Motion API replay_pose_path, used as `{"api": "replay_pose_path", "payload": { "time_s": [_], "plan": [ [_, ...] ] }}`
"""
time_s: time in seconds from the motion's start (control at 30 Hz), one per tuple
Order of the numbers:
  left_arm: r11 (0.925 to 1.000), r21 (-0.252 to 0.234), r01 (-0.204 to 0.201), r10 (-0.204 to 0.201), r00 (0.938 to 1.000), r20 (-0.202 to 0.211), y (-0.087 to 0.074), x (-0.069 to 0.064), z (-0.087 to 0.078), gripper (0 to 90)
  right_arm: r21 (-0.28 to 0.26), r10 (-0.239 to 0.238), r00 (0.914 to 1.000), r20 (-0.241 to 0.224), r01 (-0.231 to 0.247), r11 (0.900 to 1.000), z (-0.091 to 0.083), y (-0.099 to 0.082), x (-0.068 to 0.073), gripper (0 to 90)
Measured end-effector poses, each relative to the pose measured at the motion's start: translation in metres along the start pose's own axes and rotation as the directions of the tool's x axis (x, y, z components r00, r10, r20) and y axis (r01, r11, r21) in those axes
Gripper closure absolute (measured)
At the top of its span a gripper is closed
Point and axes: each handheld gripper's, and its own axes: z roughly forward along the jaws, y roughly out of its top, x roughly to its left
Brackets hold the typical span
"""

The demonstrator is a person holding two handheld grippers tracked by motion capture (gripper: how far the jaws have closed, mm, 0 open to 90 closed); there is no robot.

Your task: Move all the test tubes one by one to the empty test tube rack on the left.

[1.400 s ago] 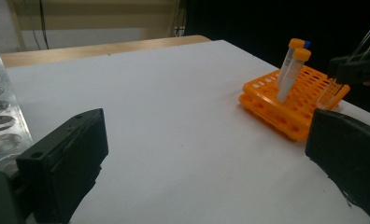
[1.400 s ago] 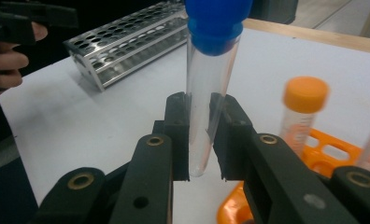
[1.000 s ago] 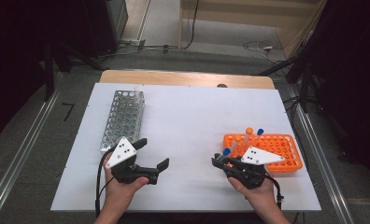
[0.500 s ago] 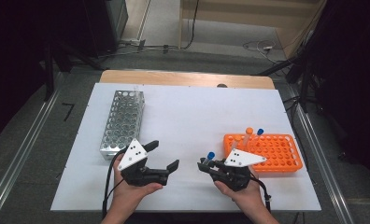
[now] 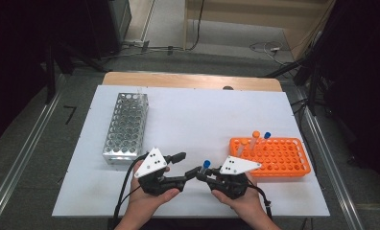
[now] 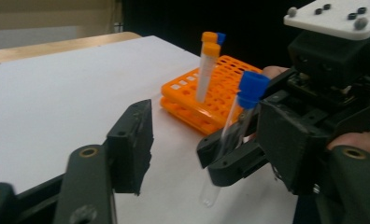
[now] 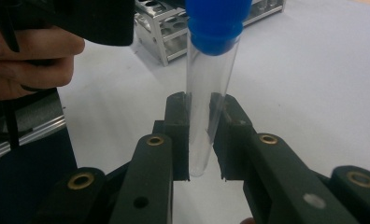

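Mid-handover of a blue-capped test tube [image 5: 205, 168], right to left, front centre of the white table [image 5: 202, 120]. Right gripper [image 5: 201, 175] clamped on the clear glass low down, tube upright, blue cap on top; in the right gripper view tube [image 7: 206, 93] pinched between both pads, rounded bottom poking just below them. Left gripper [image 5: 185, 165] half-open, jaws just been closing, pads not yet on the glass; in the left gripper view tube [image 6: 230, 135] sits between the near jaw and the far one, clear gap to the near pad, far pad hidden behind the right gripper's body [image 6: 314, 126]. No contact visible from the left side.

Orange rack [image 5: 274, 155] at the right, near the right hand, with an orange-capped tube [image 5: 254, 140] and a blue-capped one [image 5: 265, 139] standing in its back-left corner. Metal rack [image 5: 125, 127] at the left, looks empty, holes too small to be sure.

Likely step: passing the tube across for transfer from the orange rack to the metal one.

Next move calls for: finish closing the left jaws on the bare glass above or below the right pads, not on the cap; confirm firm pinch before easing the right jaws off; keep tube vertical. Risk: tube slipping or tilting if the right lets go early, smooth glass, narrow pads.
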Motion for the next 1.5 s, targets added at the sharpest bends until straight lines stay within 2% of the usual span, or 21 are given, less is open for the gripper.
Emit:
{"api": "replay_pose_path", "payload": {
  "time_s": [0.23,0.4,0.67,0.93,1.1,1.43,1.5],
  "plan": [
    [0.9998,0.008,-0.02,0.02,0.9974,0.07,0.0,-0.006,0.007,53.1,0.011,-0.028,0.9996,-0.011,0.028,0.9996,0.004,0.001,0.005,75.0],
    [0.9989,0.03,-0.036,0.033,0.9957,0.086,-0.001,-0.009,0.012,61.3,0.018,-0.046,0.9985,-0.029,0.046,0.9988,0.007,0.002,0.011,75.0],
    [0.9962,0.051,-0.07,0.066,0.9944,0.082,-0.003,-0.012,0.016,73.0,0.028,-0.045,0.9971,-0.061,0.047,0.9985,0.009,0.002,0.013,74.9],
    [0.9964,0.038,-0.076,0.074,0.996,0.051,-0.002,-0.011,0.013,76.4,0.02,-0.034,0.9973,-0.066,0.035,0.9992,0.007,0.001,0.011,73.5],
    [0.997,0.029,-0.072,0.071,0.9972,0.024,0.0,-0.007,0.008,76.5,0.008,-0.048,0.9976,-0.049,0.049,0.9988,0.001,0.001,0.009,56.9],
    [0.9985,0.016,-0.052,0.052,0.9984,-0.02,0.001,0.006,-0.002,76.5,-0.028,-0.001,1.0,-0.002,0.001,0.9996,-0.023,-0.003,-0.01,28.1],
    [0.9987,0.014,-0.049,0.05,0.9983,-0.029,0.001,0.009,-0.005,76.5,-0.041,0.014,0.9998,0.015,-0.014,0.9991,-0.029,-0.003,-0.014,18.4]
  ]
}}
